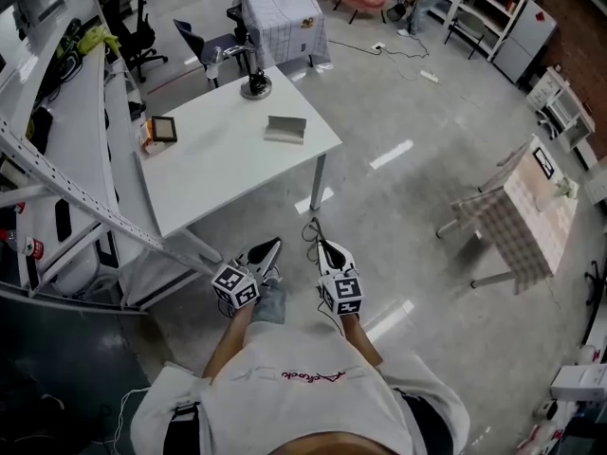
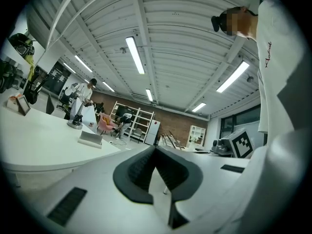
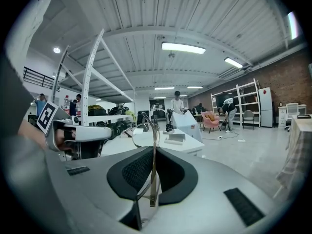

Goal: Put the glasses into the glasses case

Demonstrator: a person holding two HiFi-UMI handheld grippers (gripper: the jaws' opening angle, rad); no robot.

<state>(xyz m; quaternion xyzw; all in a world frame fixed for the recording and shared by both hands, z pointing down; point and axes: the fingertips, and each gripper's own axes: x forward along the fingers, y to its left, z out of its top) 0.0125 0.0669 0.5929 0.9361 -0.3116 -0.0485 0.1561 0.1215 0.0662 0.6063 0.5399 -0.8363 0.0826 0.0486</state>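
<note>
- Head view: A person stands on a grey floor, a little back from a white table [image 1: 228, 164], holding both tools low at the waist.
  - The left gripper [image 1: 266, 250] has its jaws together and carries nothing.
  - The right gripper [image 1: 323, 248] pinches the glasses [image 1: 311, 227], which show only as a thin wire rising from its tip.
  - The glasses case [image 1: 285, 128], a grey box, lies on the table's far right part, straight ahead of both grippers and well apart from them. Its long side runs roughly across the person's line of reach.
  - The left gripper looks a touch nearer to it. Whether the lid is up is too small to tell.
- Left gripper view: The left gripper [image 2: 156, 151] shows dark pads meeting in a point with nothing between them. The glasses case [image 2: 91, 139] sits on the table [image 2: 34, 140], ahead and to the left.
- Right gripper view: The right gripper [image 3: 154, 152] is closed on the glasses [image 3: 155, 139], with a thin metal frame standing upright between the pads. The glasses case [image 3: 175, 139] lies ahead, slightly to the right, on the table edge [image 3: 187, 148].
- As I judge it, the coming move is to carry both tools forward, the free left one handling the case.
</note>
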